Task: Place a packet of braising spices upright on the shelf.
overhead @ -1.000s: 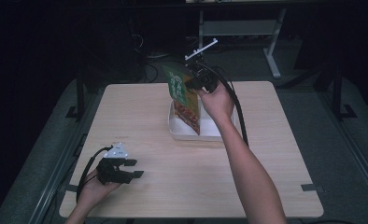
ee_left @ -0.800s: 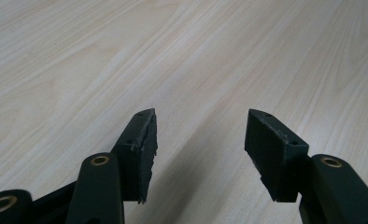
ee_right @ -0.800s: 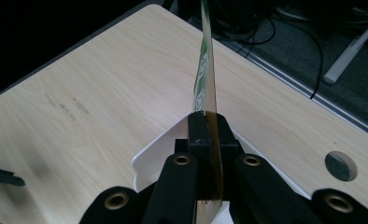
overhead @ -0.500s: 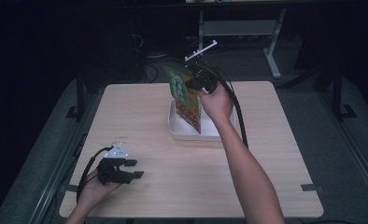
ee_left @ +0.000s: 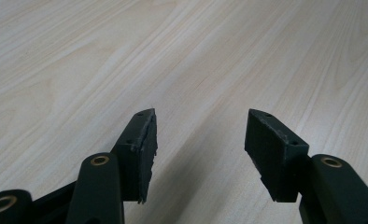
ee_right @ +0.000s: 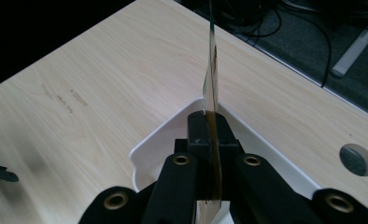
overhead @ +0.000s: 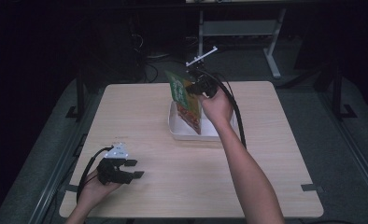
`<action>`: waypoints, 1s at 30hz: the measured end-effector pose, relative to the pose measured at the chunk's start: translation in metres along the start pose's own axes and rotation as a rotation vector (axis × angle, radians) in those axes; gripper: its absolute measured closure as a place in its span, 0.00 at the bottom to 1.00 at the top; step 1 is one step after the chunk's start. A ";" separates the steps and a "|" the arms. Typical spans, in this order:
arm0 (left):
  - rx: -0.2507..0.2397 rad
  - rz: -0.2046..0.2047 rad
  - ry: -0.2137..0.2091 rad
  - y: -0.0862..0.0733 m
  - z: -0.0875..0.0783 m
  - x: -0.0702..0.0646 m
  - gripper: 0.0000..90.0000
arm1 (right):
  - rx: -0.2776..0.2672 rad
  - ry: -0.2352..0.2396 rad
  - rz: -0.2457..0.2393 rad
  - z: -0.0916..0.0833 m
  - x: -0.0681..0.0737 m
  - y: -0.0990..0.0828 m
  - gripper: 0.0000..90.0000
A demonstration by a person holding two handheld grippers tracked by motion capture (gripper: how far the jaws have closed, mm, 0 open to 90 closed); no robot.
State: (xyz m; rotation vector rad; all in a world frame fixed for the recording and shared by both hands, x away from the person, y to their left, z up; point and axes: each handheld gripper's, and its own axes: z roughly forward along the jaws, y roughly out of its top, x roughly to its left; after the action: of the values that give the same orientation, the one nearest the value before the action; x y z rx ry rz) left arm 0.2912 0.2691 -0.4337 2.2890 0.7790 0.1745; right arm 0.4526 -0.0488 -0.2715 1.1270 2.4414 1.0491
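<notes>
So my right gripper is clamped tight on the edge of a green and red snack bag, holding it upright over the white tray mid-table. Left gripper sits near the front left corner of the wooden table, jaws spread wide, nothing between them.

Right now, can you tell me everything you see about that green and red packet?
The packet is a flat, thin pouch, green at the top and red and orange lower down, with print too small to read. It looks like glossy plastic film. It stands nearly upright, tilted, over the white tray; whether its lower end touches the tray is unclear. The right hand-held gripper pinches its upper edge with jaws shut on it. In the right gripper view it shows edge-on, very thin.
</notes>
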 end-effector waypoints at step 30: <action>0.006 0.001 0.004 0.000 0.001 0.000 0.49 | 0.061 0.010 0.025 -0.013 -0.017 -0.022 0.98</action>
State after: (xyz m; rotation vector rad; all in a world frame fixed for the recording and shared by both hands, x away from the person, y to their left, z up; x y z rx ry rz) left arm 0.2913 0.2684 -0.4344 2.2949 0.7818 0.1772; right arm 0.4455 -0.0780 -0.2796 1.1763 2.4894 0.9962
